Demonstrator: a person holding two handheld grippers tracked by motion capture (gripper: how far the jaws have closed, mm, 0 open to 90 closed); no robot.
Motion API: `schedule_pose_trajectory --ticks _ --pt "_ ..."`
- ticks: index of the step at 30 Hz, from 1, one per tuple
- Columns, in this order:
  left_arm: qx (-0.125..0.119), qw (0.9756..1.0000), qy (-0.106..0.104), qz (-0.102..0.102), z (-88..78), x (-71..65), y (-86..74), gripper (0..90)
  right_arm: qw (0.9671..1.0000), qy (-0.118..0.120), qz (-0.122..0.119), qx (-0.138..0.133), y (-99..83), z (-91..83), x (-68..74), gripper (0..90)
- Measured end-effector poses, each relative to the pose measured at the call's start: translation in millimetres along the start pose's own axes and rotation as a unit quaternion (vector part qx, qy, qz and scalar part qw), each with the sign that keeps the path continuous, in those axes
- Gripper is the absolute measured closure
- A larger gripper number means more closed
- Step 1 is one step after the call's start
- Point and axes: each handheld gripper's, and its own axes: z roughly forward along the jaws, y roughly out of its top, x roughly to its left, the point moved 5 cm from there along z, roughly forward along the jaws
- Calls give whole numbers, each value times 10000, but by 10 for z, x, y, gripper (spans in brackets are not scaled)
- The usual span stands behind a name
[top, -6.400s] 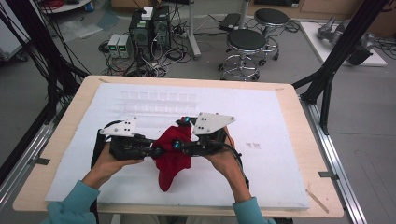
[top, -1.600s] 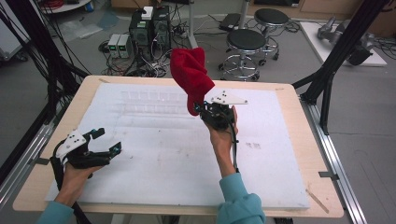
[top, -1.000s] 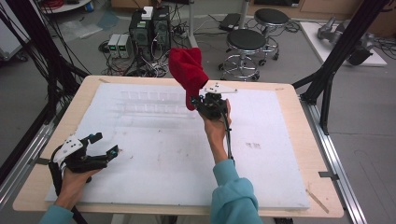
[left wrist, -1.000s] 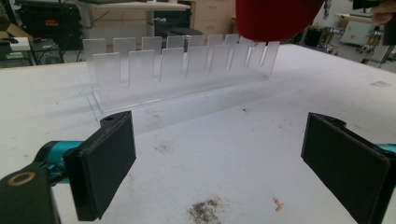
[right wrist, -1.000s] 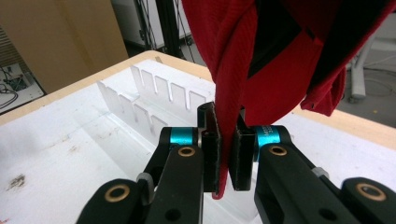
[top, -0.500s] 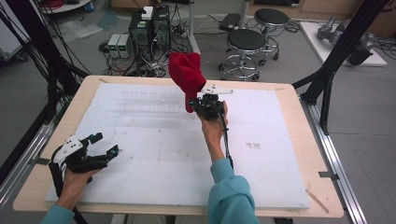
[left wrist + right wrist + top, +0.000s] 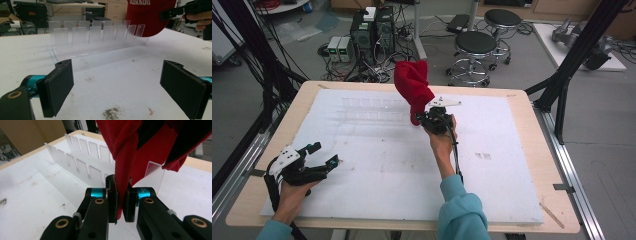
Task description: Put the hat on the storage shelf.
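White foam-like sheeting, scuffed and speckled with grime, covers the wooden counter (image 7: 522, 107), with stools and computer boxes on the grey floor beyond it. At the far middle of that sheet the right tool (image 7: 432, 120) has its two black padded jaws clamped on a strip of the red cap (image 7: 413, 87), the fabric pinched flat between the pads in the right gripper view (image 7: 125, 170) and the rest of the cap lifted above the jaws, clear of the surface. Just beyond it stands the clear acrylic rack (image 7: 100, 37), two rows of thin upright tabs on a flat base, glossy and nearly invisible from the high view (image 7: 372, 107); the cap hangs over the rack's right end in the left gripper view (image 7: 150, 15), where white lettering shows on the red cloth. The left tool (image 7: 319, 156) rests near the counter's front left corner, well apart, with its jaws spread wide and nothing between them. The grip takes only a narrow fold of soft cloth (not the stiff brim, as far as I can tell), so the cap could slip or swing as it comes down, and a drooping edge might catch a tab and drag or tip the light rack. Lowering it between the wrong tabs would be easy, since they are so transparent.
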Motion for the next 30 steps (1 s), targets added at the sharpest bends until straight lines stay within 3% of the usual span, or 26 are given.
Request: schedule_pose_trajectory --ticks 5,7,8,10,14,15,16,18,21,25,26,30 --pt "9 10000 3 45 1 -8 -1 119 9999 -2 76 67 -20 -15 -1 809" --pt "8 10000 1 58 3 -11 0 119 9999 -13 51 137 -33 0 6 585" --pt "6 10000 4 56 3 -11 0 119 9997 -110 12 218 -43 5 9 527" --pt "3 10000 8 44 3 -10 0 119 9998 -66 -43 180 -50 -8 26 491" --pt "24 10000 15 56 4 -9 -1 119 9997 -194 -31 154 -35 -62 23 314" --pt "24 10000 15 56 4 -9 -1 119 9997 -194 -31 154 -35 -62 23 314" --pt "20 10000 16 40 4 -7 -1 119 9996 -256 -21 147 -24 -105 8 229" --pt "18 10000 26 37 4 -6 -1 119 9997 -234 13 107 -13 -173 16 188" --pt "15 10000 28 45 3 -8 -1 119 9994 -331 -127 46 5 -319 30 114" --pt "9 10000 43 44 1 -8 -1 119 9993 -272 -209 -128 51 -517 31 113" --pt "15 9999 109 30 0 -1 -2 119 9990 -288 -222 -272 77 -675 13 113" --pt "-29 9999 155 52 -10 -2 -1 119 9972 -412 -316 -534 57 -1028 -58 113"
